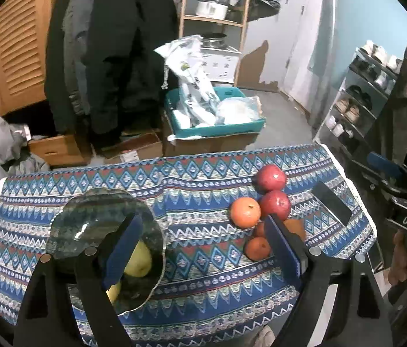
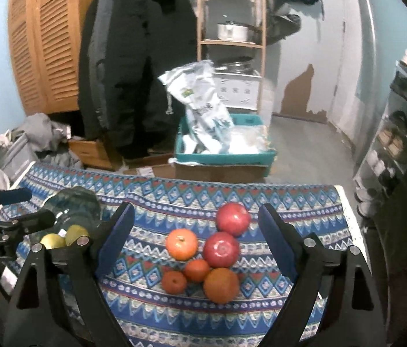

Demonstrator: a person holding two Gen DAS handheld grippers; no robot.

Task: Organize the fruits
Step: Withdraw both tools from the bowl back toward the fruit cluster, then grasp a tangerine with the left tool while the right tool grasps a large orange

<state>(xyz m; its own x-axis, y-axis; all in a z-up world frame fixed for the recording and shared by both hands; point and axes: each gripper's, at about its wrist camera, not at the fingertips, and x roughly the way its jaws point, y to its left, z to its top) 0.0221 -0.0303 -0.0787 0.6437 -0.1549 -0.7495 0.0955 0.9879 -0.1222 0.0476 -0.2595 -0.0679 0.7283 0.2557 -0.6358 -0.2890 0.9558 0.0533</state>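
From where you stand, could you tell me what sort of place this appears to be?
Probably a home entryway or storage room doubling as a work spot: dark coats hang by a louvred wardrobe, a shoe rack stands at the right, and a shelf holding a pot stands behind the cloth-covered table.

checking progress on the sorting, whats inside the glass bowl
Two yellow-green fruits lie inside the glass bowl. The left gripper's finger covers part of them, so anything hidden behind it cannot be ruled out.

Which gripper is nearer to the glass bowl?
Left. The left gripper hovers over the glass bowl; the right gripper is over the fruit pile, beside it.
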